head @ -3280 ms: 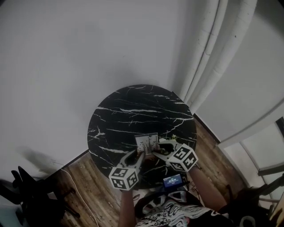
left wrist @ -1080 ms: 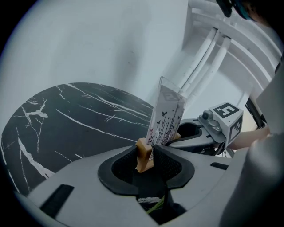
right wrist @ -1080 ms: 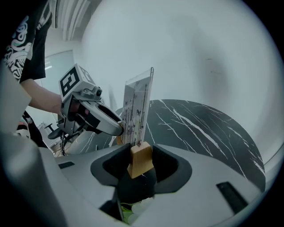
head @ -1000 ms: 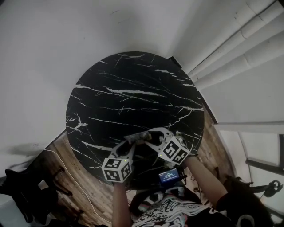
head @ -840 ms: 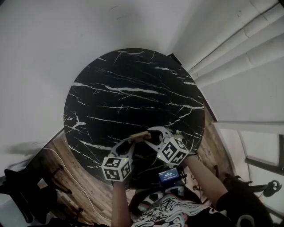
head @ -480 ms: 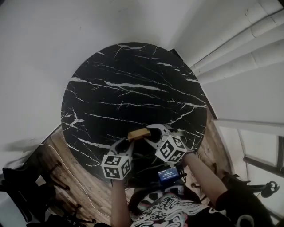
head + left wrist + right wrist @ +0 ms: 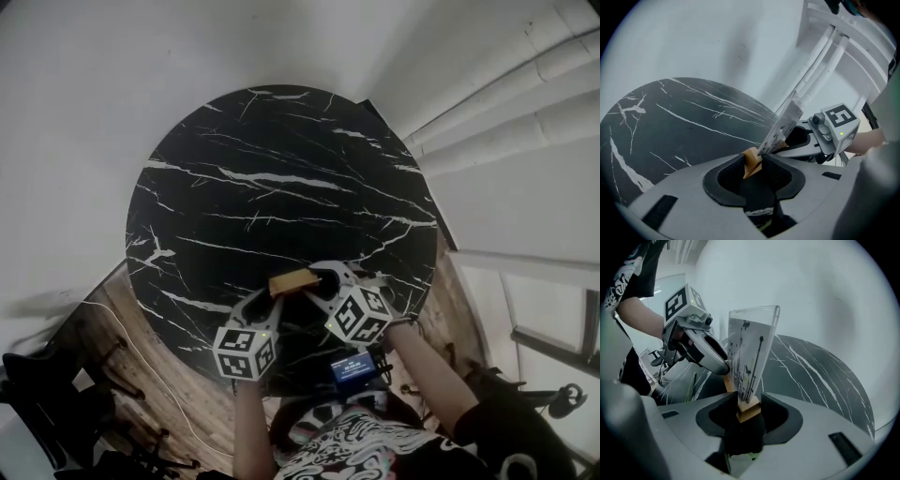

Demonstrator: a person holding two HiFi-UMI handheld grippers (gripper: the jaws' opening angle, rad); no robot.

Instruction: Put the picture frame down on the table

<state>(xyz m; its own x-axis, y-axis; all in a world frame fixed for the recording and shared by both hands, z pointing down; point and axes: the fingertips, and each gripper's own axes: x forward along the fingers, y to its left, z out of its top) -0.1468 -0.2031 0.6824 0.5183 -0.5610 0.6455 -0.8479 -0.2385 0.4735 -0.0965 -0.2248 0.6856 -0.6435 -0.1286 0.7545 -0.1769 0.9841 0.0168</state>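
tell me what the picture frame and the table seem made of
Picture frame: a clear panel, acrylic or glass, see-through at its edges; its base looks like tan matte wood. Table: black with white veins, marble or marble-look, faintly glossy.

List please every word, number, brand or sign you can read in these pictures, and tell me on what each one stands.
No readable words or numbers anywhere.
On the picture frame: thin dark drawn lines and small marks on its sheet, too blurred to read.
On the marker cube: black-and-white square code pattern, not letters.
On the small screen near the person's waist: lit blue, print too small.
On the shirt: white print, unreadable.
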